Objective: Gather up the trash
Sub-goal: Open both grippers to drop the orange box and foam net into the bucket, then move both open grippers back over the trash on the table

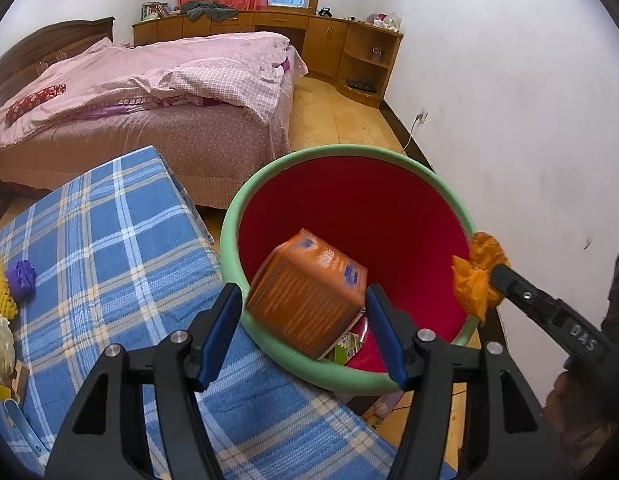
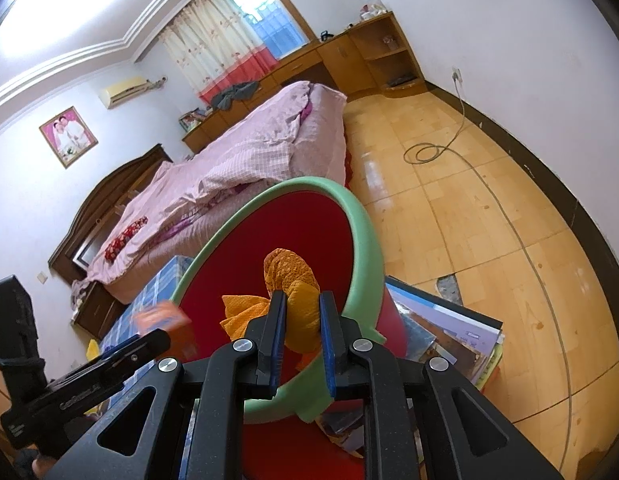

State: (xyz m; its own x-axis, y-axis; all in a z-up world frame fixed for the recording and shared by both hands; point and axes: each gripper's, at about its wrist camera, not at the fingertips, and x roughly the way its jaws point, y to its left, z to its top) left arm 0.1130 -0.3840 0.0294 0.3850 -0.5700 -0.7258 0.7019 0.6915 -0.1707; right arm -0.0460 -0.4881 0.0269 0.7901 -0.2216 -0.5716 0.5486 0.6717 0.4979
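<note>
Orange carton (image 1: 305, 300) sits between your left gripper (image 1: 303, 328) fingers, blurred, over the red bin (image 1: 349, 200) mouth (contact unclear; jaws spread wide). Your right gripper (image 2: 302, 320) clamps the crumpled orange napkin (image 2: 297, 312) at the bin's green rim (image 2: 361, 240).

Red bin (image 1: 389, 216) (green rim), orange box (image 1: 305, 292), blue plaid cloth (image 1: 109, 240)

bin (image 1: 269, 184) mouth open upward, orange box (image 1: 309, 300) filling its near side between left tongs (image 1: 305, 328), far side free, right tongs (image 2: 303, 320) with orange wad (image 2: 293, 280) at rim, book stack (image 2: 449, 320) beside bin, tabletop (image 1: 109, 220) left
</note>
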